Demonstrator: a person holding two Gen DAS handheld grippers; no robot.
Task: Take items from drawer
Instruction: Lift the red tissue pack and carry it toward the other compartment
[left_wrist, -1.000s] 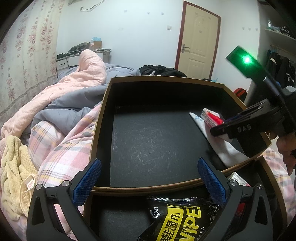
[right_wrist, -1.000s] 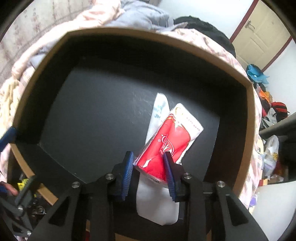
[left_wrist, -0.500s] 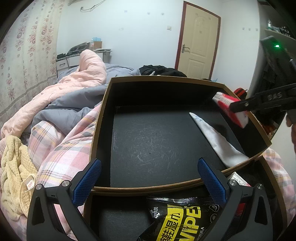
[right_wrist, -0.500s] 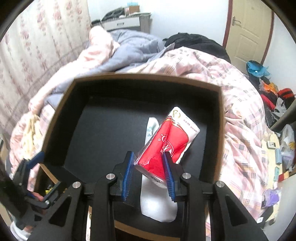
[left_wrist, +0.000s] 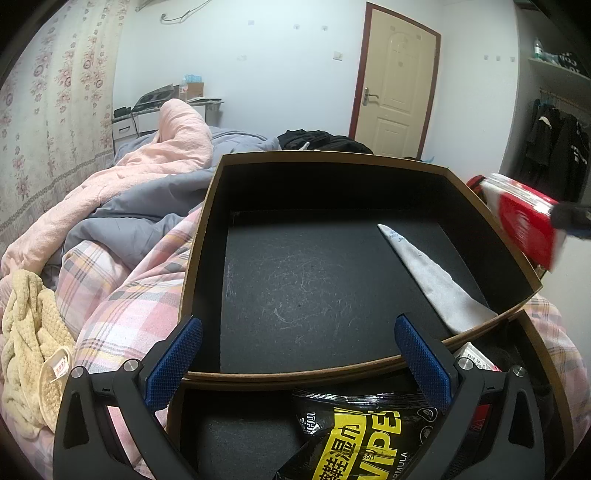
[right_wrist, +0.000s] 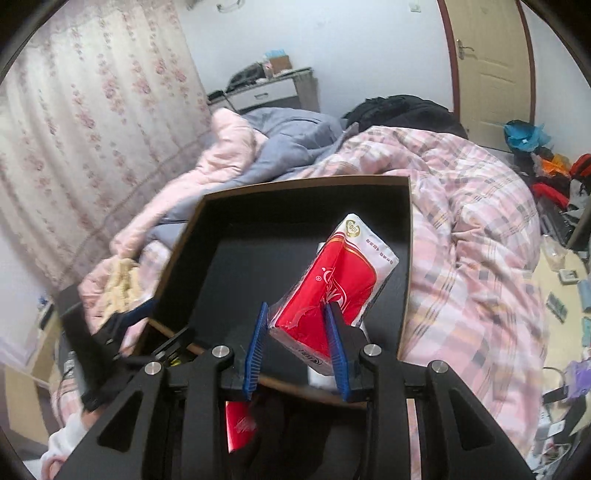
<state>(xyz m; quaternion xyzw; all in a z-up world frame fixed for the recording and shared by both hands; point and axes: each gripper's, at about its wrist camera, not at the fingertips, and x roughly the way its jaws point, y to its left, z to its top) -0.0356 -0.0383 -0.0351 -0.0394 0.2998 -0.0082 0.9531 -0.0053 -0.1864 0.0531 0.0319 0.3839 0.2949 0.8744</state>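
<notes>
The right gripper (right_wrist: 297, 345) is closed on the red-and-white plastic tissue pack (right_wrist: 338, 282), held above the right side of the black felt-lined drawer (left_wrist: 207, 236), its long axis pointing away from the fingers. The flat white pouch (left_wrist: 432, 280) lies at the drawer's right, nearer this arm. The left gripper (left_wrist: 295, 362) hangs open at the near rim.

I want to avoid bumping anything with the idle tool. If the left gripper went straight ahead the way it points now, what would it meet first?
Probably the near brown rim of the black-lined open drawer, which lies between the open left gripper fingers; depth is uncertain, so it might pass just over onto the drawer's bare floor.
</notes>
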